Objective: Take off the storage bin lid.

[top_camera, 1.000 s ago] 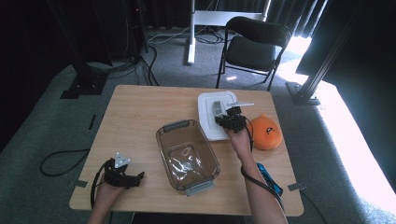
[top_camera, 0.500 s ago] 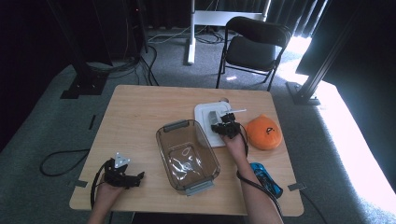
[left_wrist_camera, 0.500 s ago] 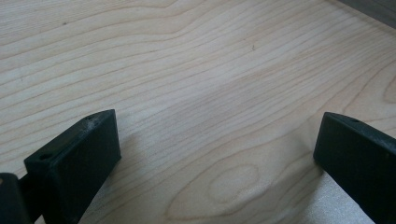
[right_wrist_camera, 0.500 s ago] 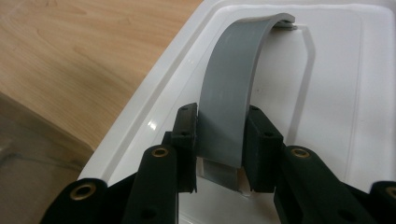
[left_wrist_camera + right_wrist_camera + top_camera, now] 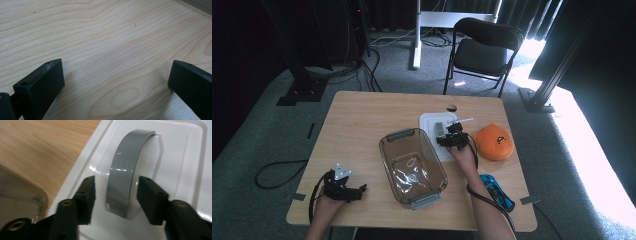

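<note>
Right gripper [image 5: 115,195] just opened, jaws astride grey handle [image 5: 125,177] of white lid [image 5: 175,152], not yet pinching. I close next. Left gripper [image 5: 116,85] released, idle on surface [image 5: 105,37].

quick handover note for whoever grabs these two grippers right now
Right gripper: its jaws have just been opening and now straddle the grey handle of the white lid, pads apart from it.
Left gripper: open, nothing between its jaws, near the table's front left corner.
Clear container: mid-table, uncovered, left of the lid.
Done: right gripper lined up on the handle.
Left: probably grip the handle, then lid the container.
</note>
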`<action>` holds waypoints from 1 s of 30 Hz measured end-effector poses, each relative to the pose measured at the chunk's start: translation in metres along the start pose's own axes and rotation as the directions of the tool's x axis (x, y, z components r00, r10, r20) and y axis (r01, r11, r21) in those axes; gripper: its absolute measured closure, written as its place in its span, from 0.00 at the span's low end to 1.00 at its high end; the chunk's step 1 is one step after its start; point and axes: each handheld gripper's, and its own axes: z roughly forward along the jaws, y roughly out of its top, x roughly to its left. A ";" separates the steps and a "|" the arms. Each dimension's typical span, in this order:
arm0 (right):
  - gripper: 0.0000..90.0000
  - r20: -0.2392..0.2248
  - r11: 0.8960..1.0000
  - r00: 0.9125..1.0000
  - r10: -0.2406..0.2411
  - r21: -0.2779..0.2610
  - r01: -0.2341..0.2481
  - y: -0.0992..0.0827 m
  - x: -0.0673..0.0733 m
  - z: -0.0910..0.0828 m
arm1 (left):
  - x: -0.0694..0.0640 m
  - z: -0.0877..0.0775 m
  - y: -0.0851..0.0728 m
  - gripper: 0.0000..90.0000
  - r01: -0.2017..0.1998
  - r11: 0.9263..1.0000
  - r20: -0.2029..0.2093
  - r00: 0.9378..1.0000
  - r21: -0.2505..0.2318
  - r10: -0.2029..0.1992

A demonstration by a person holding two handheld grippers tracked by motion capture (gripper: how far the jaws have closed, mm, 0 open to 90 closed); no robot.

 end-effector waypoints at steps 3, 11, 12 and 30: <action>0.46 0.001 1.000 1.000 0.008 -0.001 -0.008 -0.001 0.000 -0.006 | 0.000 0.000 0.000 0.01 -0.001 1.000 0.000 1.000 0.000 0.001; 0.36 -0.012 0.999 0.999 0.033 -0.007 -0.033 -0.008 -0.003 -0.018 | 0.000 0.000 0.000 0.01 -0.001 1.000 0.001 1.000 0.000 0.001; 0.36 0.004 1.000 1.000 0.027 -0.007 -0.027 -0.009 -0.003 -0.020 | 0.000 0.000 0.000 0.01 -0.001 1.000 0.001 1.000 0.000 0.001; 0.21 0.033 0.992 0.999 0.023 -0.124 -0.019 -0.023 -0.014 -0.088 | 0.000 -0.001 -0.001 0.01 0.001 1.000 -0.002 1.000 0.000 -0.001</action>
